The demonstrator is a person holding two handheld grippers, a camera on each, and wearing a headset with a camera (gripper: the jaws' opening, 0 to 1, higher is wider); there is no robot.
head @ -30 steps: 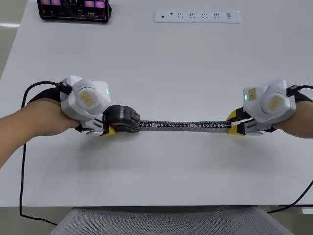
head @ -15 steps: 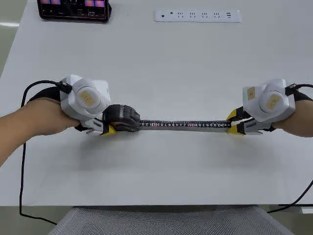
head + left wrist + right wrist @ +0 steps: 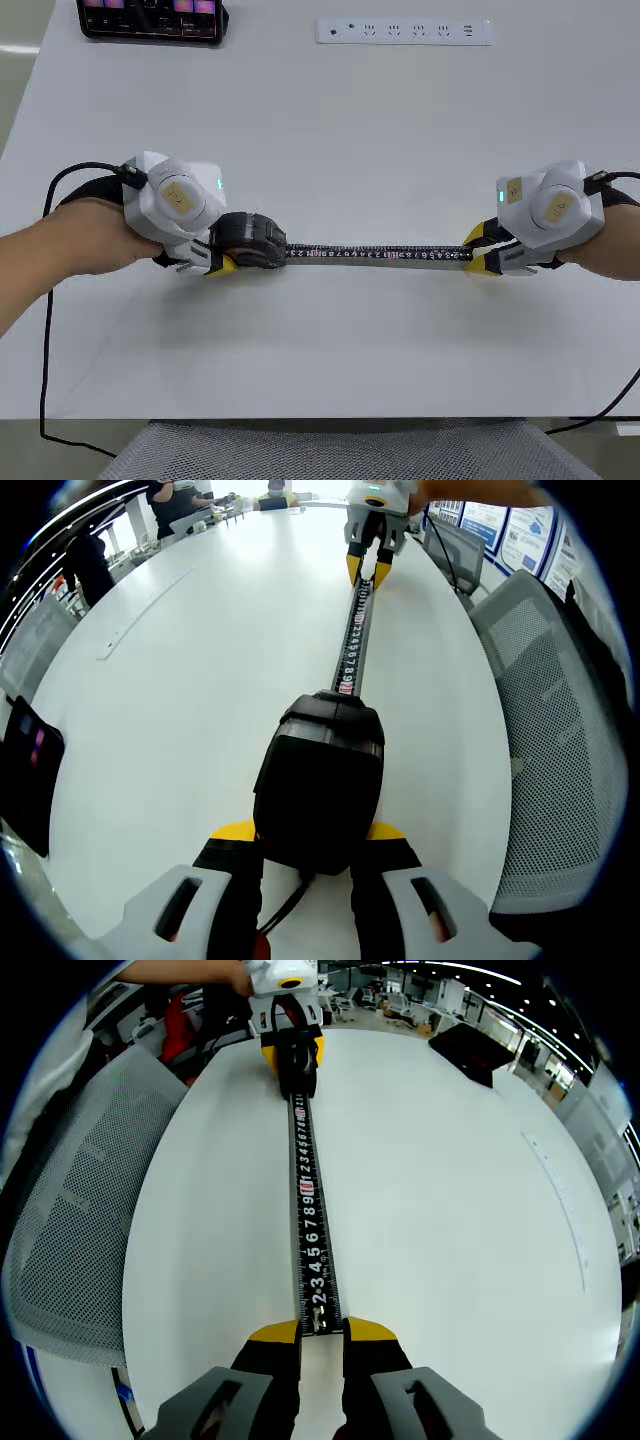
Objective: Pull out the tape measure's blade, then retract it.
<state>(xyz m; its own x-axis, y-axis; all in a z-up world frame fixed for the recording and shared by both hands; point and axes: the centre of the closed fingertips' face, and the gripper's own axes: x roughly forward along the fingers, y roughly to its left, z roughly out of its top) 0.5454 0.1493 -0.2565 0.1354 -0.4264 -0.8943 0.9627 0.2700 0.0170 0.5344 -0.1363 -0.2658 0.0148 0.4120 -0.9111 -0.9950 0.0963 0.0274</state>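
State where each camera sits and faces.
Head view: on the headset, looking down at the table; both forearms, left tongs, right tongs show.
Left gripper view: on left tongs, own jaws below, facing along the blade toward right tongs.
Right gripper view: on right tongs, own jaws below, facing back at the case.
Shared: the blade.
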